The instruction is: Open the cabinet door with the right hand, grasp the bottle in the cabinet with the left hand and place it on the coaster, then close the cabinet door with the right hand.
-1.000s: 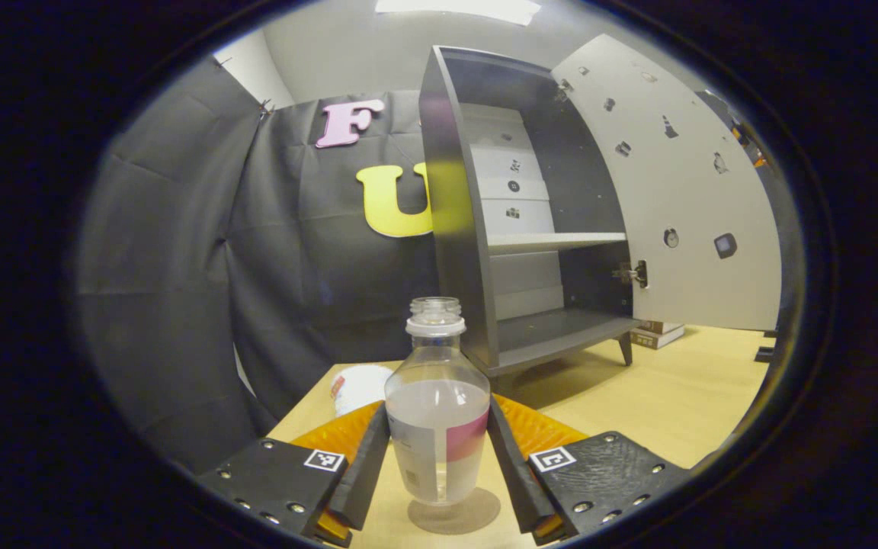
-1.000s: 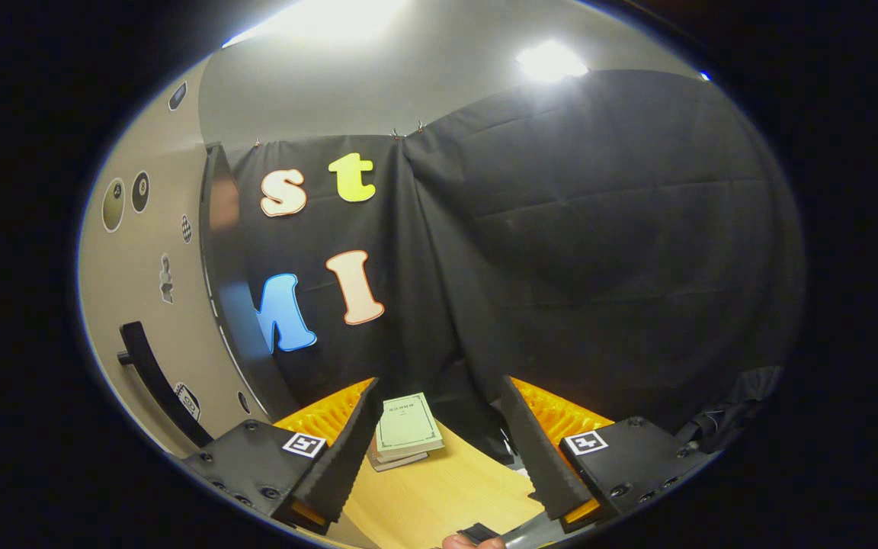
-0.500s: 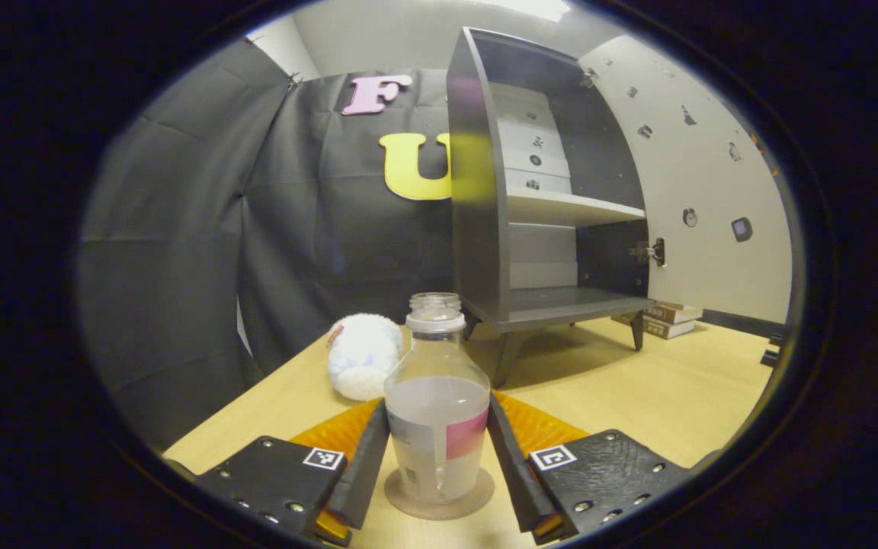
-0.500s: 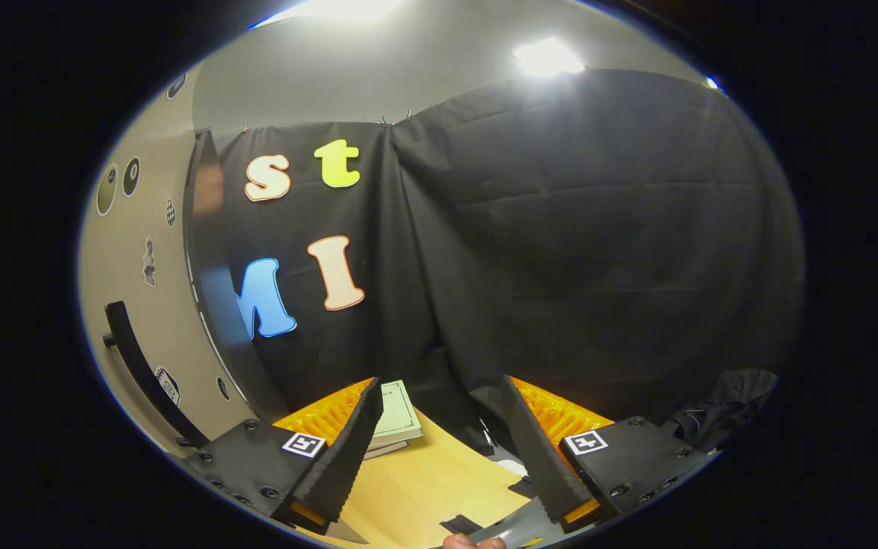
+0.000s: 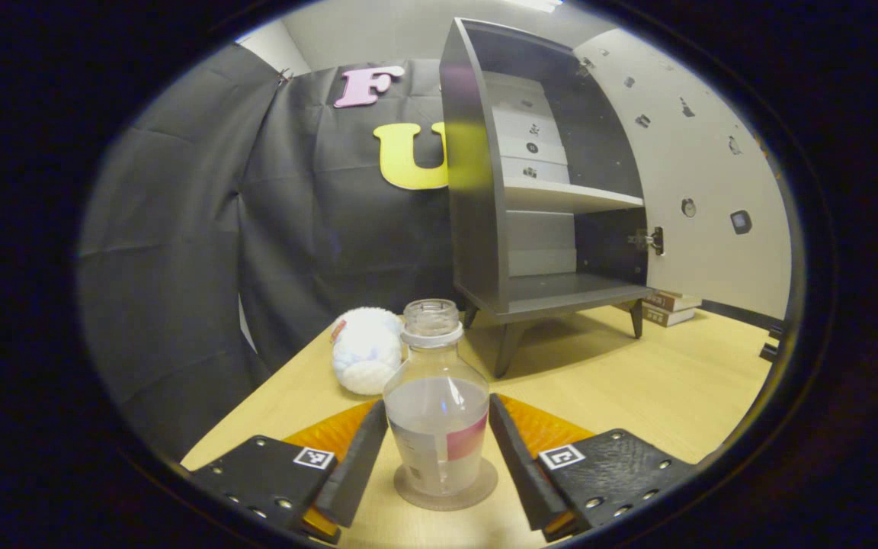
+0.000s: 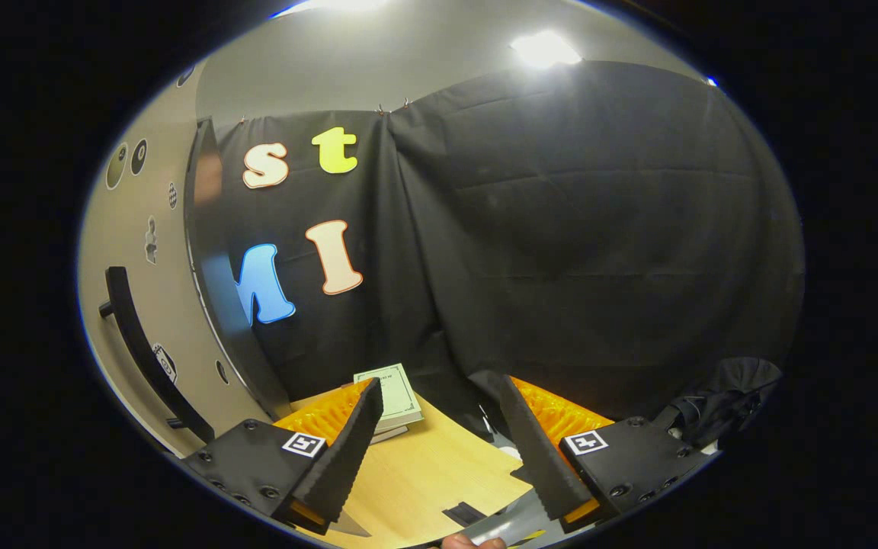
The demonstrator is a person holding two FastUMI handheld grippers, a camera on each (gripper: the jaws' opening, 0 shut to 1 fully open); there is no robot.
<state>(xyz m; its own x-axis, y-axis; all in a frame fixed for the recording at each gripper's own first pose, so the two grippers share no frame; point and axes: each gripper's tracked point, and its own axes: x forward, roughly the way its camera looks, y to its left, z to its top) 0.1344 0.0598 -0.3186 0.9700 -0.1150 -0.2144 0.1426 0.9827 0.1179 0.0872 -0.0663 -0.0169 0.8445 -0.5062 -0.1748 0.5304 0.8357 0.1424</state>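
— where's the bottle?
— standing upright on the coaster, toward the table's front left corner, between the left gripper's fingers (slightly parted now, a sliver of gap each side, no squeeze).
— and the cabinet?
— farther back on the table; door swung wide open.
— right gripper?
— gaping wide, holding nothing, beside the door handle, above the table's far edge near a book.

Uncapped clear bottle upright on round coaster, cabinet door open
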